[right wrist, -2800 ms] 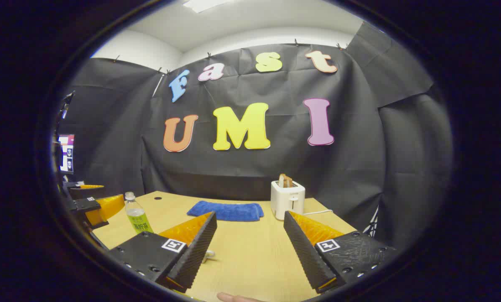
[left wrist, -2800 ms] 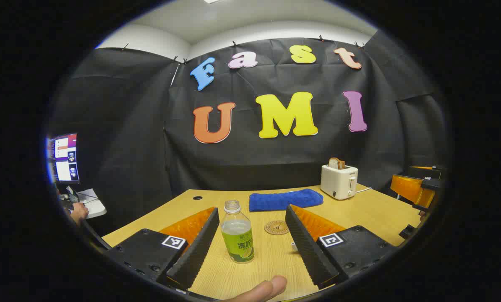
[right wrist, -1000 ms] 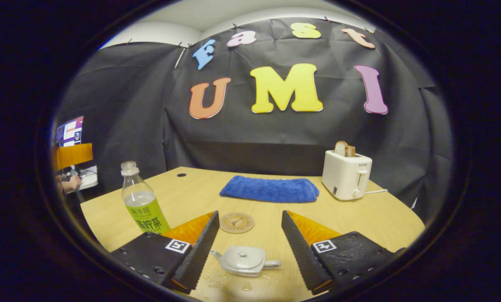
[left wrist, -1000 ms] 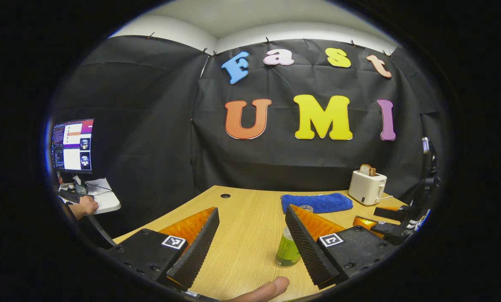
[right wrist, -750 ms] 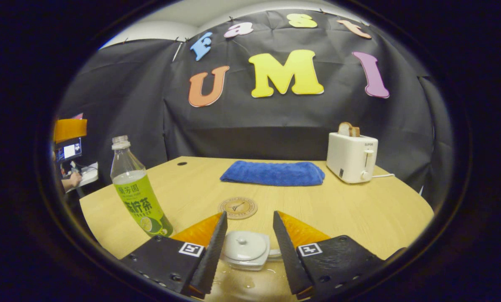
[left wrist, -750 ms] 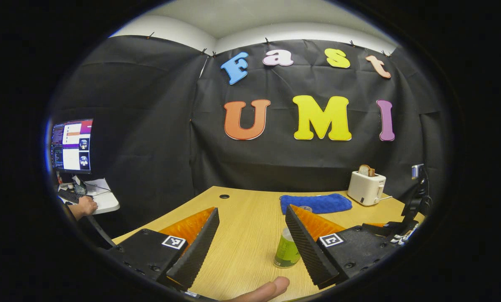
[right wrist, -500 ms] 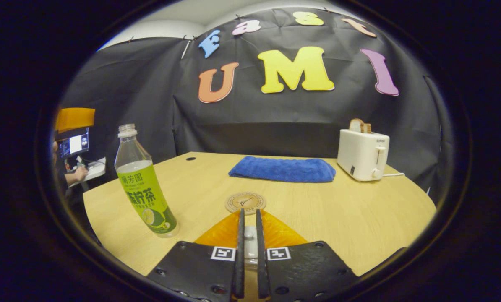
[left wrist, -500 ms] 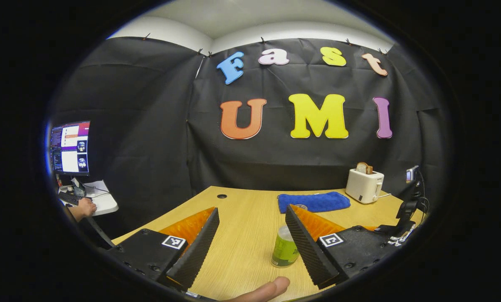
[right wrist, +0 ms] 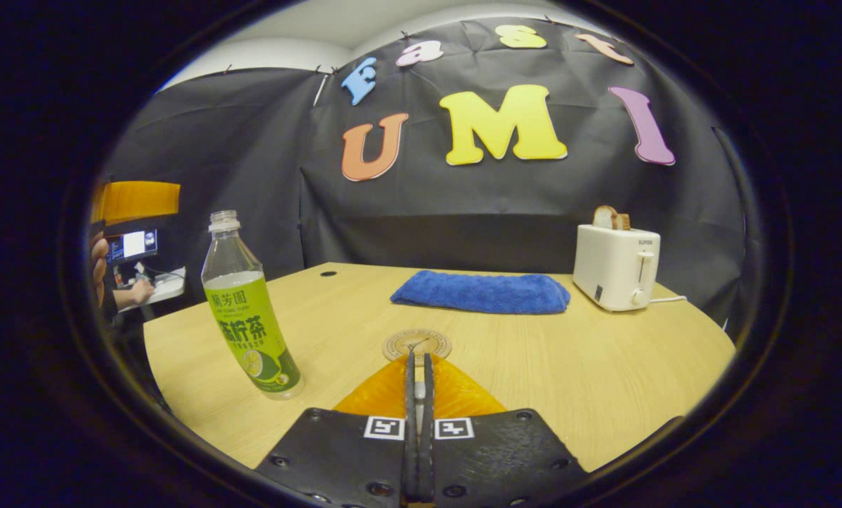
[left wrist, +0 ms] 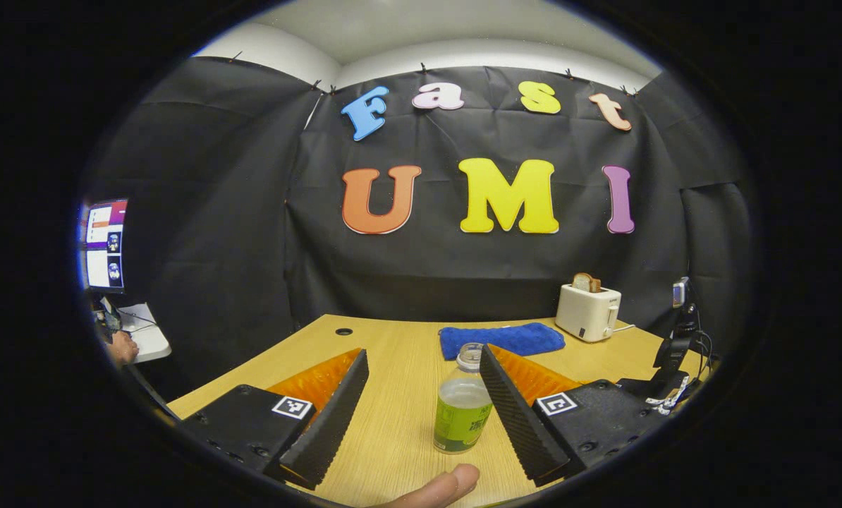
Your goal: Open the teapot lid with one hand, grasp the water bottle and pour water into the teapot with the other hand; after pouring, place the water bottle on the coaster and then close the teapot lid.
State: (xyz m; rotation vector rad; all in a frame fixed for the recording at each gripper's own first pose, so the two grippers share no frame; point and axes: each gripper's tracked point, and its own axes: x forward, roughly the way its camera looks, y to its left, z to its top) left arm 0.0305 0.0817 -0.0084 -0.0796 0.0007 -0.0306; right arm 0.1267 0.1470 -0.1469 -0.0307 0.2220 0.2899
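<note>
The right hand-held gripper (right wrist: 417, 395) has its fingers pressed almost together on something pale in the slit, probably the teapot lid's knob; a thin hold there could slip. The left hand-held gripper (left wrist: 421, 409) stands wide open, the clear green-labelled uncapped water bottle (left wrist: 462, 406) upright on the wooden desk (left wrist: 393, 430) against its right finger; a nudge could topple it.
</note>
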